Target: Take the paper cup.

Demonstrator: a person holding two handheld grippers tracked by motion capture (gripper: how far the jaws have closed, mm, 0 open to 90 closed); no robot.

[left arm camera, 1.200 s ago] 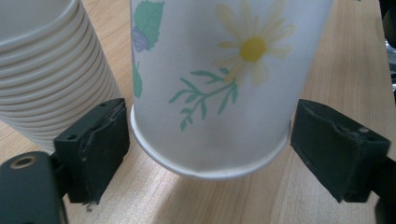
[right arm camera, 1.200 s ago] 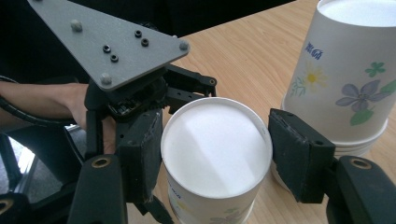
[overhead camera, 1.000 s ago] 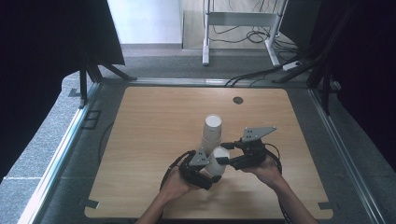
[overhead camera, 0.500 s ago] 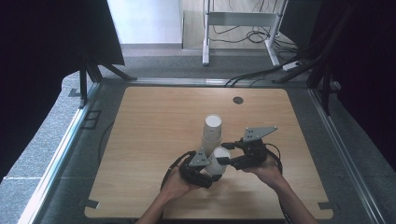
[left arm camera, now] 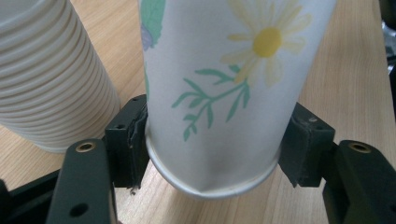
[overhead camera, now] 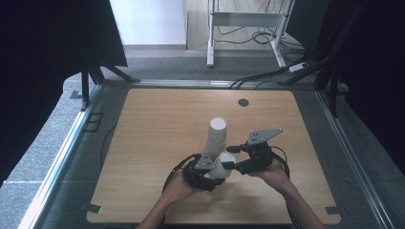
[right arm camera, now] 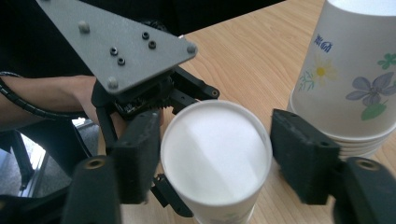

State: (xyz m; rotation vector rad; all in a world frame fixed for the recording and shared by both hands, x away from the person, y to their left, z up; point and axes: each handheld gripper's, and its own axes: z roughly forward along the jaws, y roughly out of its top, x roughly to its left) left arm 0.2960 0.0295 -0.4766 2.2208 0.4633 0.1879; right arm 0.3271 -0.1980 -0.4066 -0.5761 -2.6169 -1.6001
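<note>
Since the earlier frame, both hands have kept their place near the front of the table (overhead camera: 143, 124), but the left gripper (left arm camera: 212, 144) has just been closing its fingers and the right gripper (right arm camera: 217, 161) has just been opening its own. Left fingers (left arm camera: 126, 140) now press on both sides of a single paper cup (left arm camera: 224, 93) printed with a yellow daisy and green leaves, clamped near its bottom rim. Right fingers (right arm camera: 299, 161) stand apart on either side of the same cup's other end, with a small gap on the one side and the other finger just beside the rim. From the high view, the single cup (overhead camera: 223, 164) lies tipped over between the two grippers. Just behind it, a stack of flowered paper cups (overhead camera: 216, 136) stands on the table.
</note>
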